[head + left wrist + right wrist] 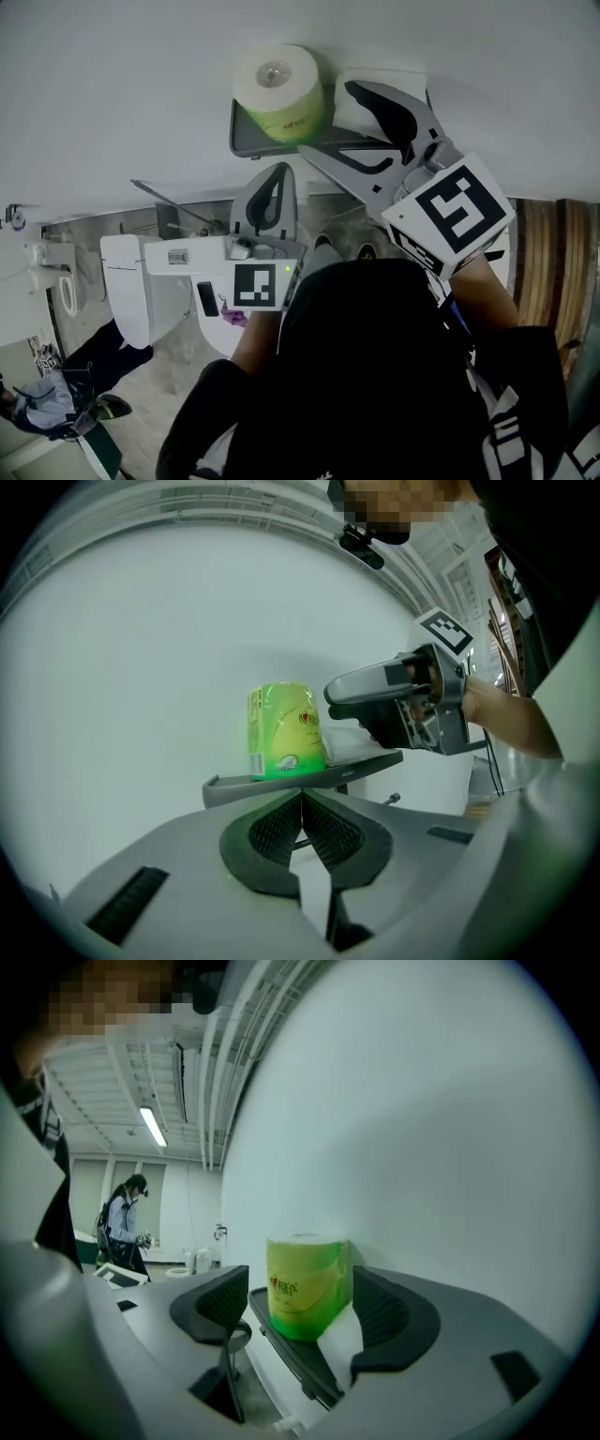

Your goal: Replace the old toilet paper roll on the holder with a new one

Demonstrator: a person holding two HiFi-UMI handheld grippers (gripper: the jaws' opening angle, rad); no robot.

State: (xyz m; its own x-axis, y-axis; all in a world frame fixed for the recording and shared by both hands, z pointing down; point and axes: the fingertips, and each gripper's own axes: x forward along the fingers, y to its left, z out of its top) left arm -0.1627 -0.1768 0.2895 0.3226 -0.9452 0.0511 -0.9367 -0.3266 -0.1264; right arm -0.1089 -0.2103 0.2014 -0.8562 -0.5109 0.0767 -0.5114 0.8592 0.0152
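One roll (278,89), white sheet (342,1344) perhaps touching right tongs (302,1297)

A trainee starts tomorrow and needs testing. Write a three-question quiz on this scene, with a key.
1. True or false: the left gripper's jaws are together with nothing between them.
2. The green-wrapped roll stands on: A) the floor; B) the grey wall shelf; C) a toilet lid.
3. Which gripper is nearer the roll?
Key: 1 true; 2 B; 3 the right gripper.
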